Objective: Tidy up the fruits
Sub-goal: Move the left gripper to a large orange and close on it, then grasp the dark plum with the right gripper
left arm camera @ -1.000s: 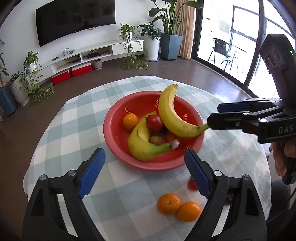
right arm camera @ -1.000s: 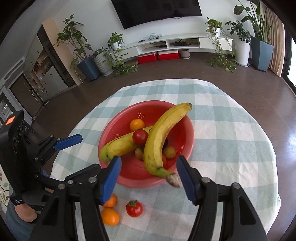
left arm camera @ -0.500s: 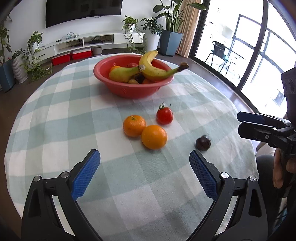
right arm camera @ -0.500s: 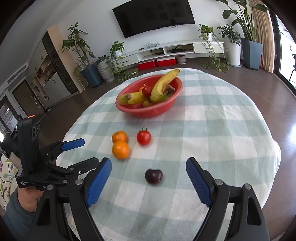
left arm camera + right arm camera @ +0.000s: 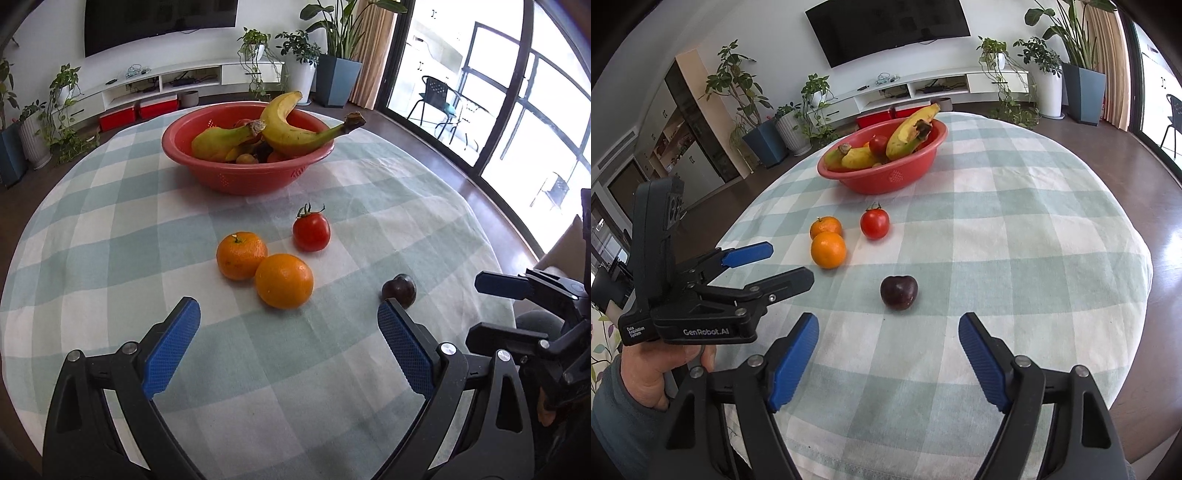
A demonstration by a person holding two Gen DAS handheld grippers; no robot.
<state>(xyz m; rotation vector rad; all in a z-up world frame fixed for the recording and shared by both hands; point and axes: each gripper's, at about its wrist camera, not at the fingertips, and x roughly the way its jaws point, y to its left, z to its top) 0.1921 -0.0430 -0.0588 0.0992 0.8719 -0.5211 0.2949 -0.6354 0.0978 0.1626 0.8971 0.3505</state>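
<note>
From the left wrist's view, the left gripper hangs over the near edge of the round table under its pale green-and-white checked cloth, jaws spread wide with nothing between them. Straight ahead of the gap sit two round oranges, touching each other, with a red tomato just beyond to the right; the dark purple plum lies off by the right-hand jaw tip, outside the opening. Further back stands the red plastic colander bowl, holding two yellow bananas and smaller fruit. From the right wrist's view, the right gripper has that plum almost dead centre ahead of its jaws, which are fairly wide but closing a little, with nothing between them yet. The plum is round (so no long axis to line up on), and it looks clearly nearer this right hand than the left. The person's left hand, in a grey-blue sleeve, holds its own gripper off to the side, aimed toward the oranges. I would guess the plum goes next, then into the bowl.
</note>
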